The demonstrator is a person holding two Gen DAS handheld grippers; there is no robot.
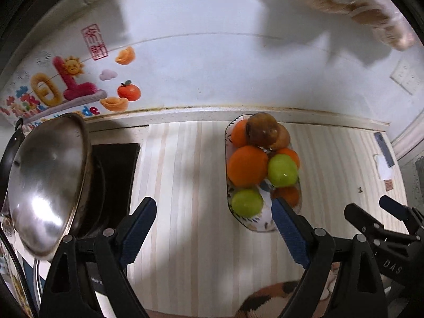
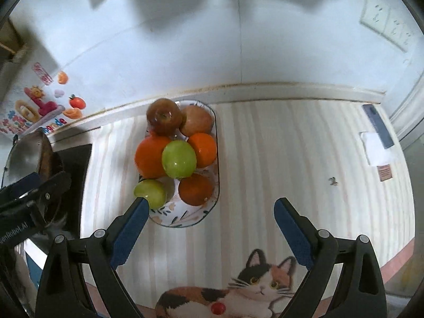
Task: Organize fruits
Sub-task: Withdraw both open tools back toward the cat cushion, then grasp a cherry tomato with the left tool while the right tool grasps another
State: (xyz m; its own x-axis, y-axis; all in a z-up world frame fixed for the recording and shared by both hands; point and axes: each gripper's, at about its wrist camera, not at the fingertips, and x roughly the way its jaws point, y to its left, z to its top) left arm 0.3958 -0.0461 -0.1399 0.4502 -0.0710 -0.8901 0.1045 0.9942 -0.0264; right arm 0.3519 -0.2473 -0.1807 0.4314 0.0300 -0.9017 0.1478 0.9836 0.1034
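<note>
Both grippers, left gripper (image 1: 214, 228) and right gripper (image 2: 209, 228), are held wide open and empty above the oval fruit dish (image 2: 182, 217); the topmost green apple (image 2: 179, 159) should be lifted first so the pile is not toppled.

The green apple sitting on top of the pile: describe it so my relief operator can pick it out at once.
Find the oval plate of fruit on the striped counter near the wall. In its middle, the green apple rides highest, wedged between two oranges. The other green apple lies lower, at the plate's near-left edge.
</note>
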